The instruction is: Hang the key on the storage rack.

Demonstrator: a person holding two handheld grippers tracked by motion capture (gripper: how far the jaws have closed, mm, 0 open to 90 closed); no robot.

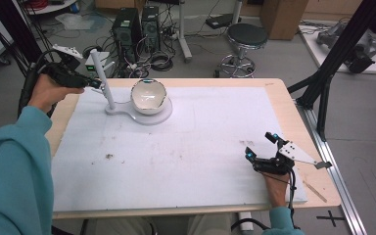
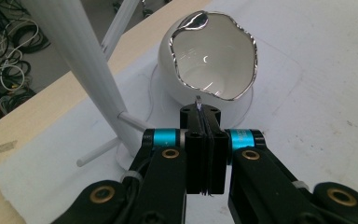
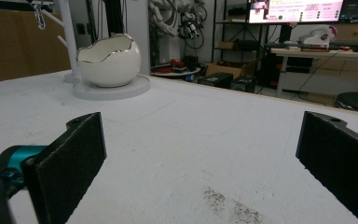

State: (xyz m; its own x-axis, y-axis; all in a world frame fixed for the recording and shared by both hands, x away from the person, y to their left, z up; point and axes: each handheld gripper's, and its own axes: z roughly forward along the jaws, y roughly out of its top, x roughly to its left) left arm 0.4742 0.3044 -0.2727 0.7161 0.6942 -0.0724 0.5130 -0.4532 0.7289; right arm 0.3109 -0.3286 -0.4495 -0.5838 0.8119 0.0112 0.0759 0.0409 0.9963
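Note:
A white stand with a tall post and thin side pegs rises at the table's far left. Its round base carries a white egg-shaped bowl with a jagged silver rim. My left gripper is beside the post, its jaws pressed together on a small silvery metal piece that pokes out at the tips, just short of the bowl. In the right gripper view a small metal loop hangs near the post. My right gripper rests open on the table's near right, nothing between its jaws.
A white mat covers the wooden table, with dark smudges near the right gripper. Beyond the far edge stand a stool, computer towers and cables. A black frame leg stands at the right.

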